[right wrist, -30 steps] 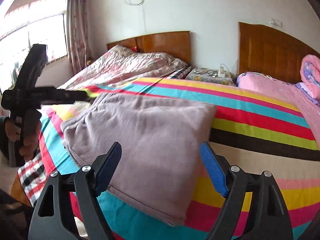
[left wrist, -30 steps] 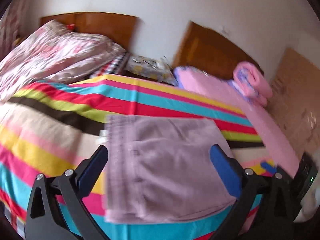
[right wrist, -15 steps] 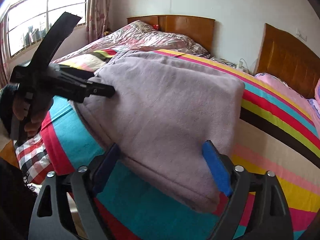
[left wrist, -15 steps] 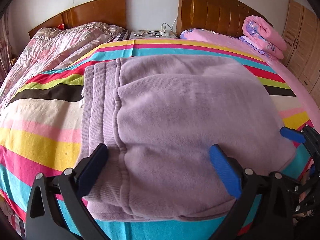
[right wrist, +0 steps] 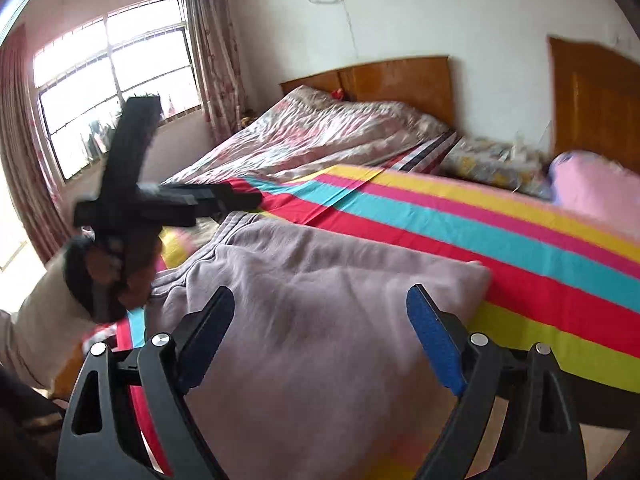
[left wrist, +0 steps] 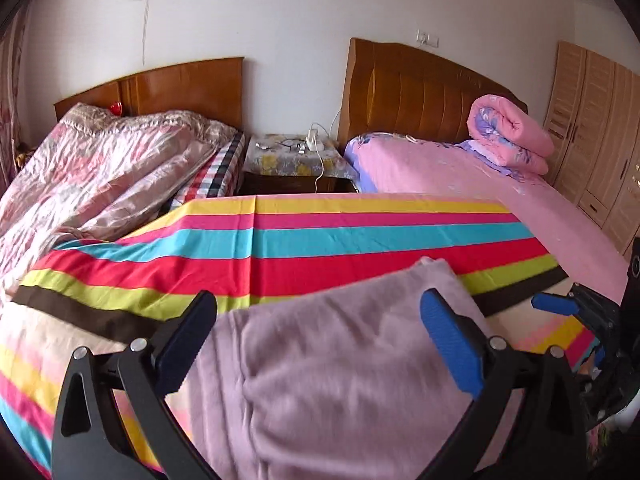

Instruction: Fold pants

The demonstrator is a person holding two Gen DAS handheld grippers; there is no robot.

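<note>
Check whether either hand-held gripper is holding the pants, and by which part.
Nothing is held. The left hand-held gripper and right hand-held gripper both stand open above the folded pants, pads clear of the cloth.

White walls [left wrist: 280, 12], cord hanging down from high up. Two beds side by side, each with a brown wooden headboard [left wrist: 420, 84]. Small nightstand [left wrist: 292, 160] between them, covered in a flowered cloth, with a power strip on top. Rumpled flowered quilt [left wrist: 92, 172] on the left bed; pink sheet and rolled pink blanket [left wrist: 508, 136] on the right. Striped sheet [left wrist: 340, 240] across the foreground. Light wooden wardrobe [left wrist: 596, 136] at far right. Barred window [right wrist: 116, 80] with reddish curtains [right wrist: 208, 40], daylight bright.
</note>
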